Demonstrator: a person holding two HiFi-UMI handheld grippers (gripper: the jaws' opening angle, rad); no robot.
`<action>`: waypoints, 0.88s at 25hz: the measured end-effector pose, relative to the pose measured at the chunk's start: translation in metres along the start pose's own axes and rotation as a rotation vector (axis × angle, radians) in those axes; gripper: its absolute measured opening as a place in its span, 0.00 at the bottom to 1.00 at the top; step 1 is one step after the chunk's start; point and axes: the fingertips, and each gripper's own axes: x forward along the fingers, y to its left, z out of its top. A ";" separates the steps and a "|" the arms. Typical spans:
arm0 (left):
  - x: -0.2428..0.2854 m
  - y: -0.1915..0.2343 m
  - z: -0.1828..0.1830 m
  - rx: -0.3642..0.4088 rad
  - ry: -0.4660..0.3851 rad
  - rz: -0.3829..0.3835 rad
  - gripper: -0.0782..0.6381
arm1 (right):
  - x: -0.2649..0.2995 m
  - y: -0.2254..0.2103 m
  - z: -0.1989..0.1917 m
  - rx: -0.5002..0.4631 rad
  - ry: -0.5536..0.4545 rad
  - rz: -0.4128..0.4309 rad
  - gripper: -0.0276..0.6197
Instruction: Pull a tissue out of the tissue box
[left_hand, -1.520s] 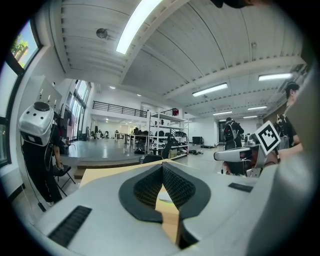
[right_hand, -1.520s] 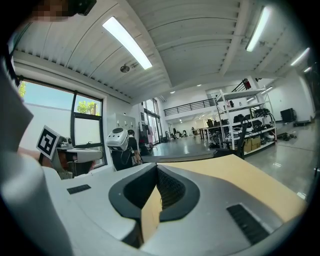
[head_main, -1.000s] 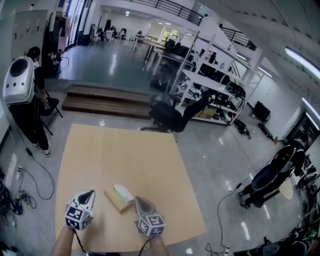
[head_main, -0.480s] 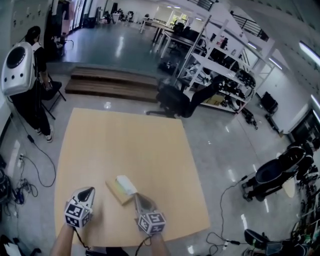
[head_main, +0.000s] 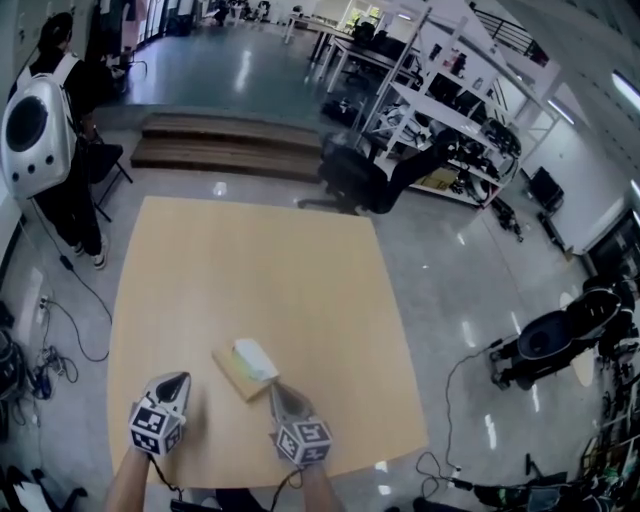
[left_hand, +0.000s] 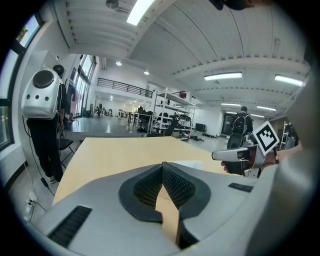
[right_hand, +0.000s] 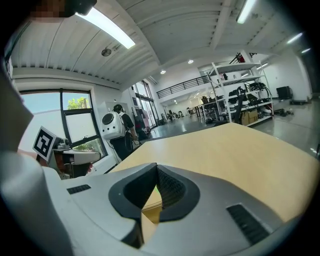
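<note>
A flat tan tissue box lies on the wooden table near its front edge, with a white tissue sticking up from its top. My left gripper hovers to the left of the box, apart from it, its jaws shut and empty. My right gripper sits just in front of the box's near right corner, jaws shut with nothing in them. Whether it touches the box I cannot tell. Each gripper view shows the other gripper off to the side.
A person with a white backpack stands beyond the table's far left corner. Wooden steps, a black office chair and shelving lie past the far edge. A stroller stands on the floor at right, cables at left.
Both grippers have sunk a little toward the table, still shut. The head view has tilted down, so the table fills more of it. The tissue box has not moved.
</note>
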 end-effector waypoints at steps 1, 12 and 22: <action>0.000 0.001 -0.004 -0.006 0.006 0.000 0.12 | 0.001 0.000 -0.003 0.005 0.006 -0.001 0.06; 0.005 0.002 -0.015 -0.028 0.026 0.002 0.12 | 0.010 -0.004 -0.019 0.032 0.040 -0.002 0.06; 0.003 0.003 -0.019 -0.028 0.022 0.006 0.12 | 0.018 -0.011 -0.032 0.072 0.055 0.011 0.10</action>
